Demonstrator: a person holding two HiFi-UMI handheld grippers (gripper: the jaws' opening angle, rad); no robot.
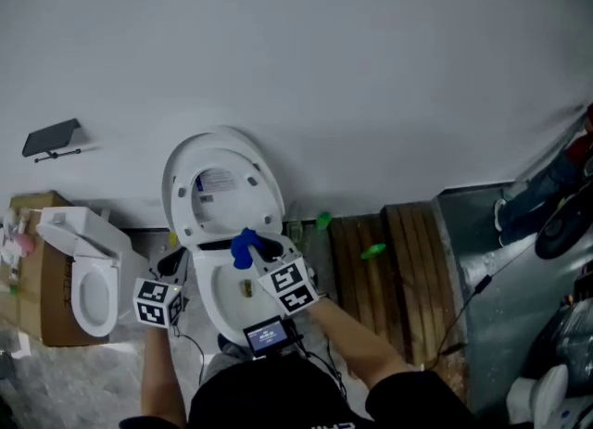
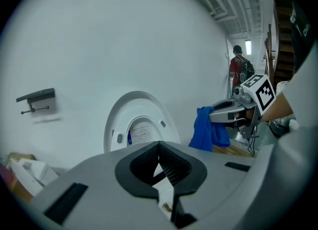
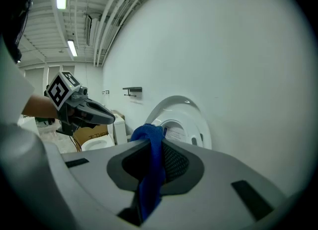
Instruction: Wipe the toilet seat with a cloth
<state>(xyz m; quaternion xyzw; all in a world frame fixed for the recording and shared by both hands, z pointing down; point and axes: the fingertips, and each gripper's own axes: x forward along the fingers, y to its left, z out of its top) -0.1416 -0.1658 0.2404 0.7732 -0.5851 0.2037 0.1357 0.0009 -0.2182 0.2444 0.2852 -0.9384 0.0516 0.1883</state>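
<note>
A white toilet (image 1: 215, 299) stands against the wall with its seat and lid (image 1: 222, 186) tipped up. My right gripper (image 1: 255, 249) is shut on a blue cloth (image 1: 244, 246) that hangs over the back of the bowl, just below the raised seat. In the right gripper view the blue cloth (image 3: 151, 169) fills the gap between the jaws of the right gripper (image 3: 151, 159). My left gripper (image 1: 176, 265) hovers at the bowl's left side. Its jaws are shut with nothing between them, as the left gripper view (image 2: 159, 162) shows. That view also shows the raised seat and lid (image 2: 136, 119) and the cloth (image 2: 204, 128).
A second white toilet (image 1: 88, 279) sits by a cardboard box (image 1: 42, 307) at the left. A dark bracket (image 1: 51, 138) is fixed to the wall. Wooden planks (image 1: 389, 270) lie at the right, with cables beyond. A person in red (image 2: 241, 70) stands far off.
</note>
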